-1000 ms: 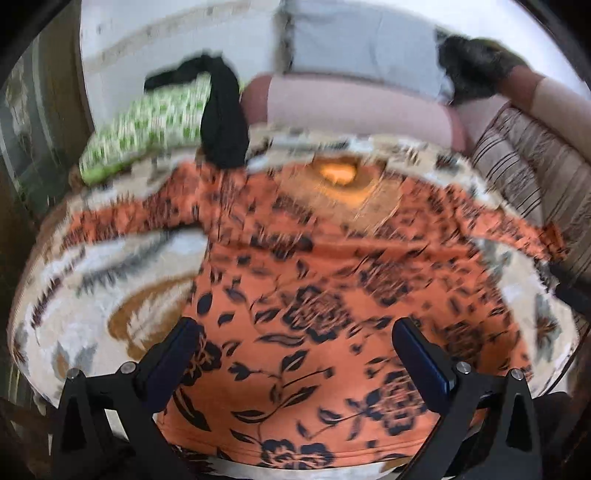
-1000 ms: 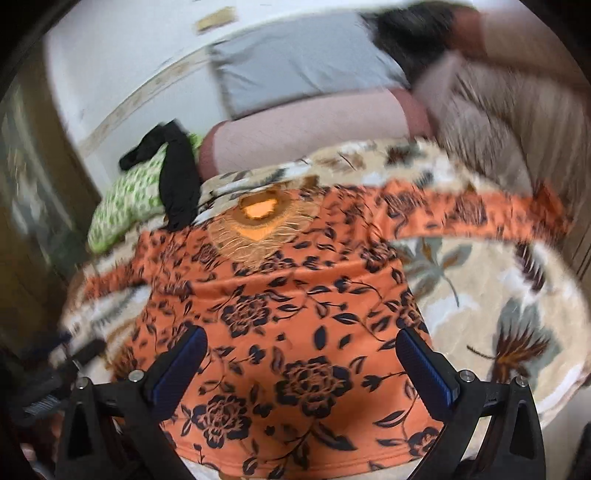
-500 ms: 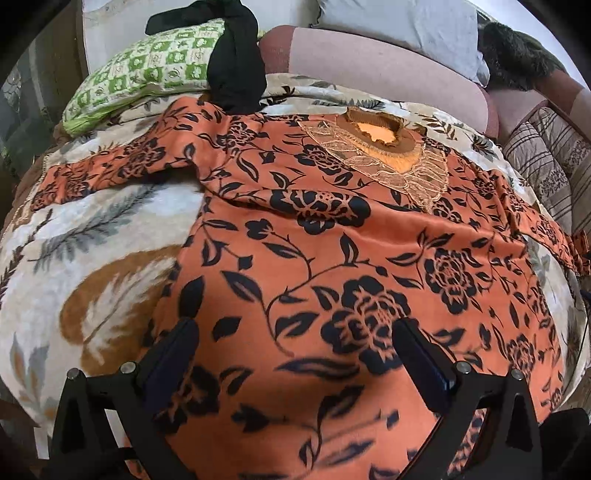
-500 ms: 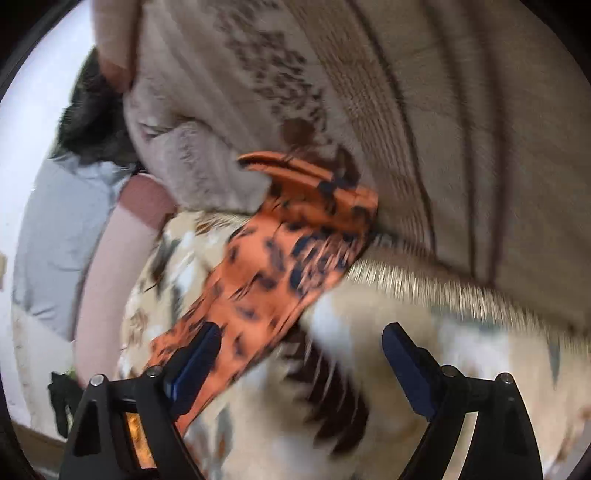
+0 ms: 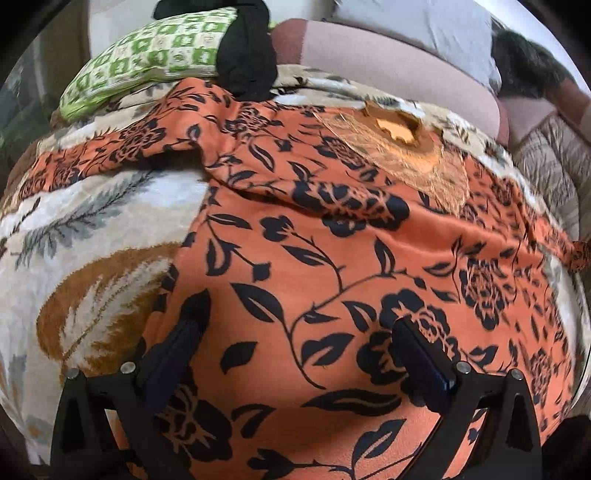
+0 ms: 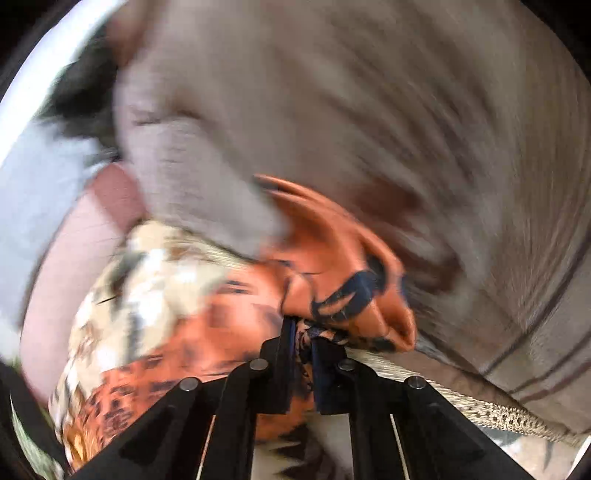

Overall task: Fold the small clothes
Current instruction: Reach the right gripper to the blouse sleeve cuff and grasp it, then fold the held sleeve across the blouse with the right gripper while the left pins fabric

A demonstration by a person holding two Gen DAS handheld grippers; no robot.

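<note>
An orange dress with a black flower print [image 5: 332, 266] lies spread on a leaf-patterned blanket [image 5: 92, 229], its gold embroidered neckline [image 5: 402, 136] at the far side. My left gripper [image 5: 295, 325] hangs open low over the lower left part of the dress, one finger near its left edge. In the right wrist view the picture is blurred; my right gripper [image 6: 303, 332] is shut on the bunched end of the dress's right sleeve [image 6: 343, 280], beside a striped brown cushion [image 6: 424, 129].
A green checked pillow [image 5: 147, 62] with a black garment [image 5: 247, 70] draped over it lies at the far left. A pink bolster [image 5: 388, 70] and a grey pillow [image 5: 417, 22] run along the back. The striped cushion [image 5: 554, 166] borders the right.
My right gripper swung from over the dress body to the right sleeve end and closed on it. My left gripper sank closer to the dress and stayed open.
</note>
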